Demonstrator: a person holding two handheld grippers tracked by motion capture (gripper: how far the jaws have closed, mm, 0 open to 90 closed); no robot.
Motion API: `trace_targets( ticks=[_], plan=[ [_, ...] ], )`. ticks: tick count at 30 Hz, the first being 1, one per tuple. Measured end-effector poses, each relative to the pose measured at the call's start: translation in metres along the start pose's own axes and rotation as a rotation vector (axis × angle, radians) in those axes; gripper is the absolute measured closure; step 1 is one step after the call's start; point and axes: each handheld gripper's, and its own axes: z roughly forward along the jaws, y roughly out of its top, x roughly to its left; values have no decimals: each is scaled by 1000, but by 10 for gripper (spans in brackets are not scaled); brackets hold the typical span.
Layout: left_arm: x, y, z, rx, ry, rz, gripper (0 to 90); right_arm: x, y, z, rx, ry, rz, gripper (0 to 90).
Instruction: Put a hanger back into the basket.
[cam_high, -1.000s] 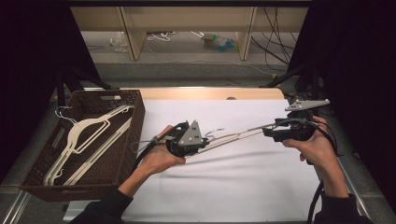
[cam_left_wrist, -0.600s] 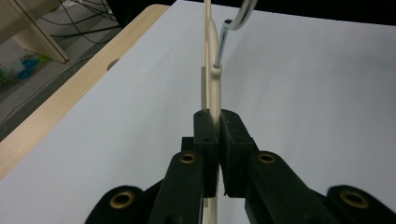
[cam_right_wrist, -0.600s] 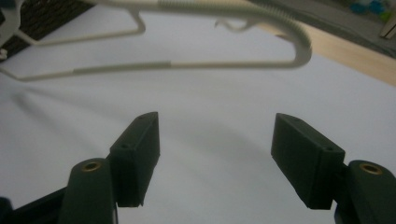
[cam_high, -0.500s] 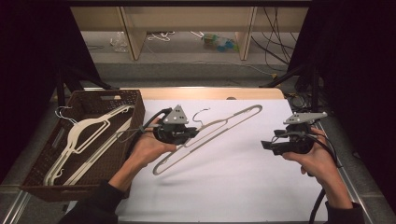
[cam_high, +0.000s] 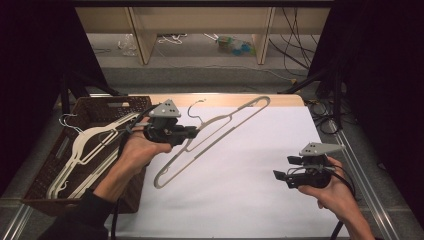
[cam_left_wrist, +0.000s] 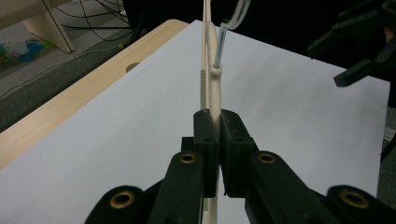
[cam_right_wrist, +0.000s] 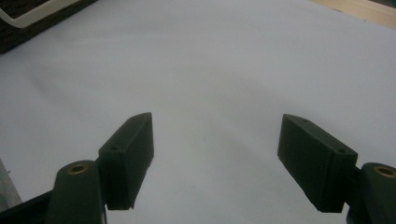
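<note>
A beige clothes hanger (cam_high: 220, 131) hangs tilted in the air above the white table sheet (cam_high: 250, 165), its metal hook (cam_high: 196, 107) pointing up and back. My left gripper (cam_high: 192, 134) is shut on the hanger's neck, and in the left gripper view its two pads pinch the thin beige bar (cam_left_wrist: 215, 93) edge-on. My right gripper (cam_high: 284, 169) stands low over the sheet at the right, apart from the hanger. Its jaws have just been opening, and they stand wide with nothing between them (cam_right_wrist: 217, 158).
A dark woven basket (cam_high: 47, 175) at the table's left edge holds more beige hangers (cam_high: 87, 150). A wooden strip (cam_high: 240, 99) borders the sheet's far side. Shelving and cables lie on the floor beyond. A metal rail (cam_high: 360, 185) runs along the right.
The right gripper let go of the hanger's far end and sank toward the near right of the sheet. The left gripper lifted the hanger and carried it left toward the basket.
</note>
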Motion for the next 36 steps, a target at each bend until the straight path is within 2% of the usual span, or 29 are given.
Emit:
trace_targets(
  ticks=[5,11,14,15,16,18,21,28,30,36],
  plan=[
    [2,6,-14,-13,12,-15,863,5,-15,2,-16,3,10,278],
    [3,11,-26,-21,0,-30,863,12,-21,4,-6,35,-1,277],
    [7,12,-34,-25,-14,-50,863,17,-20,4,-7,48,-11,278],
    [9,12,-39,-33,-24,-69,863,18,-20,4,-13,47,-15,277],
    [11,12,-42,-38,-28,-87,863,19,-20,4,-17,57,-17,276],
    [15,12,-51,-39,-22,-95,863,21,-19,4,-22,89,-19,274],
    [23,12,-66,-47,11,-97,863,23,-20,5,-16,92,-18,273],
    [41,9,-102,-75,60,-130,863,25,-21,6,-12,98,-26,267],
    [44,7,-111,-76,68,-143,863,25,-22,6,-2,89,-32,238],
    [58,0,-134,-69,113,-156,863,29,-23,10,-10,89,-41,230]
  ],
)
